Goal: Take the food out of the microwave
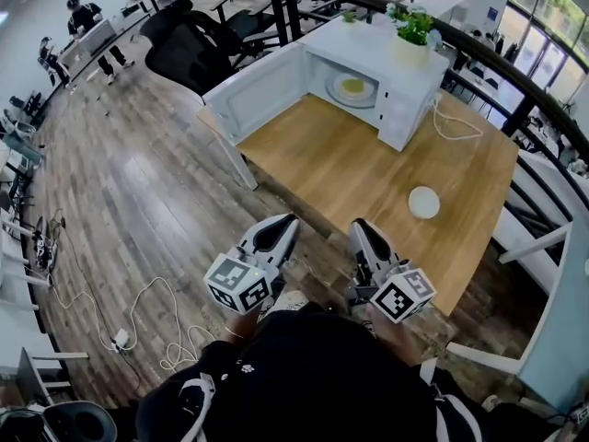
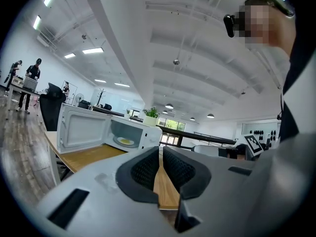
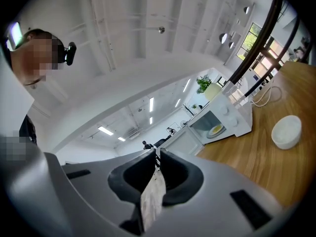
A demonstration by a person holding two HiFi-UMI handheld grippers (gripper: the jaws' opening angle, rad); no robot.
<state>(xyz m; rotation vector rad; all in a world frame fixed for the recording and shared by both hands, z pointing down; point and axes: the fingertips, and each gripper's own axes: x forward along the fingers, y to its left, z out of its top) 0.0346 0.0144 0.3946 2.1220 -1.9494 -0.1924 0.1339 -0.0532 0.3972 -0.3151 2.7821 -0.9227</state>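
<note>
Left hand-held gripper (image 1: 285, 224) and right hand-held gripper (image 1: 362, 228) point forward side by side, jaws together, empty.

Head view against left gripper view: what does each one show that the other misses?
Only the head view: the small white bowl on the wooden table and loose cables on the floor. Only the left gripper view: the ceiling lamps and the left tool close up, jaws shut with nothing between them. Both: the white microwave with its door open, the yellow food inside, and the potted plant on top.
</note>
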